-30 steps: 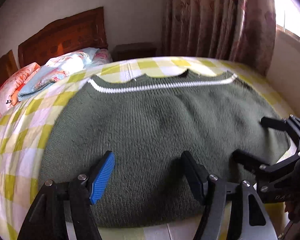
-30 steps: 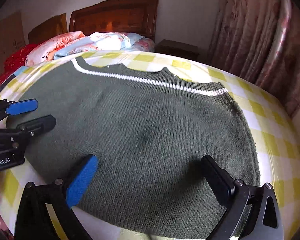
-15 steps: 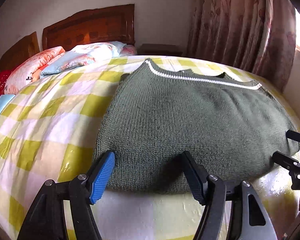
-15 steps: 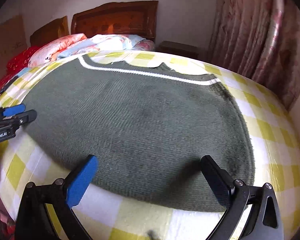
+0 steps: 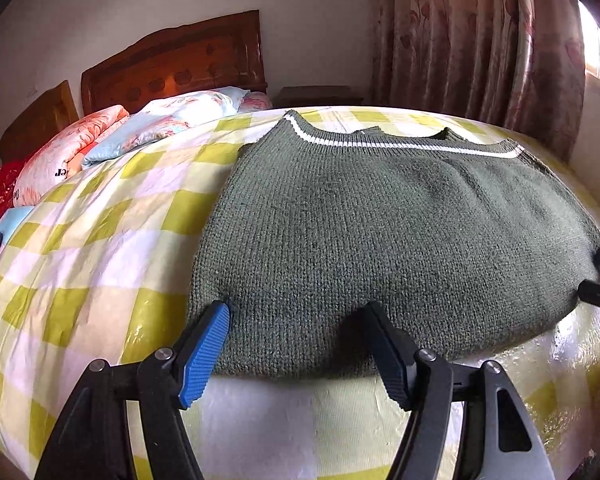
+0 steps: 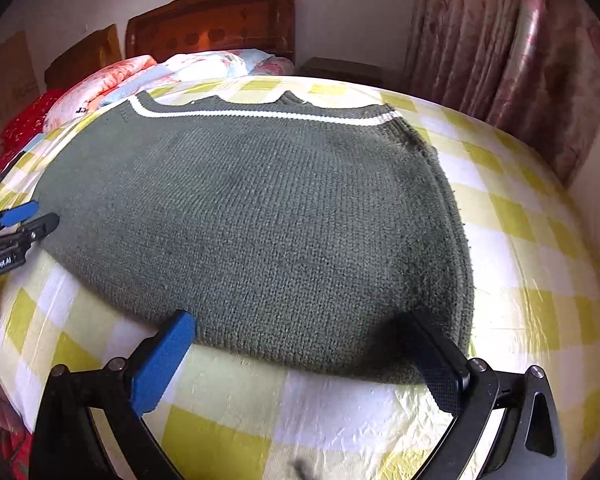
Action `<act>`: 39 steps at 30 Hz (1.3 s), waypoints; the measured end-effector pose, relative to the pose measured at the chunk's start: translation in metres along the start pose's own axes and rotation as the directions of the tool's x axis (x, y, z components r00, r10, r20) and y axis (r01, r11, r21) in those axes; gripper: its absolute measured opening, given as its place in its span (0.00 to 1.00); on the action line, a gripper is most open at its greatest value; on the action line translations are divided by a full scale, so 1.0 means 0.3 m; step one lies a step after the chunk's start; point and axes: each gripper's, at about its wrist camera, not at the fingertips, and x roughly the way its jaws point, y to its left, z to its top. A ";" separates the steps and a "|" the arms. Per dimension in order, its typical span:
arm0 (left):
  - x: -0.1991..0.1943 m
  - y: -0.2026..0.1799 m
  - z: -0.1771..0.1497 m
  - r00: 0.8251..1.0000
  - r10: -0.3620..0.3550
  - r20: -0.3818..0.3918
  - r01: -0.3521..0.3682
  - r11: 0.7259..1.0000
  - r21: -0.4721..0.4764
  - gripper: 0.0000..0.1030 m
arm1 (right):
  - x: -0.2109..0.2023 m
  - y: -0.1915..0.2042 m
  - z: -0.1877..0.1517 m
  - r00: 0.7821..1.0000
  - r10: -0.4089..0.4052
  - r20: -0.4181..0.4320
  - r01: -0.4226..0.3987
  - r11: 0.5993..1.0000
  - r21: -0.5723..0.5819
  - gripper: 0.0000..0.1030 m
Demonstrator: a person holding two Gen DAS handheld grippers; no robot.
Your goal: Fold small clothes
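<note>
Sweater: green knit sweater (image 5: 384, 240) lies flat on the bed (image 5: 100, 240), apparently folded once; further folds likely remain.
Left hand-held gripper (image 5: 300, 344): spread, at near edge.
Right hand-held gripper (image 6: 304, 356): spread, empty.

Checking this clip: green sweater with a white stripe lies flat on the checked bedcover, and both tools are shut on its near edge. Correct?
Not quite: both the left tool and right tool are open, gripping nothing, per each wrist view. The green sweater does lie flat on the checked bedcover.

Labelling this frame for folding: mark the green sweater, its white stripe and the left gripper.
green sweater (image 5: 380, 232), left wrist view, middle of the knit body.
white stripe (image 6: 260, 114), right wrist view, band near the far edge.
left gripper (image 5: 296, 344), left wrist view, midway between fingertips.
</note>
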 end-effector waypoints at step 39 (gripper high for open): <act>0.185 -0.355 0.314 0.988 -0.109 -0.109 0.122 0.985 0.123 0.64 | 0.121 0.091 0.161 0.995 0.015 0.097 -0.014 1.000 -0.010 1.00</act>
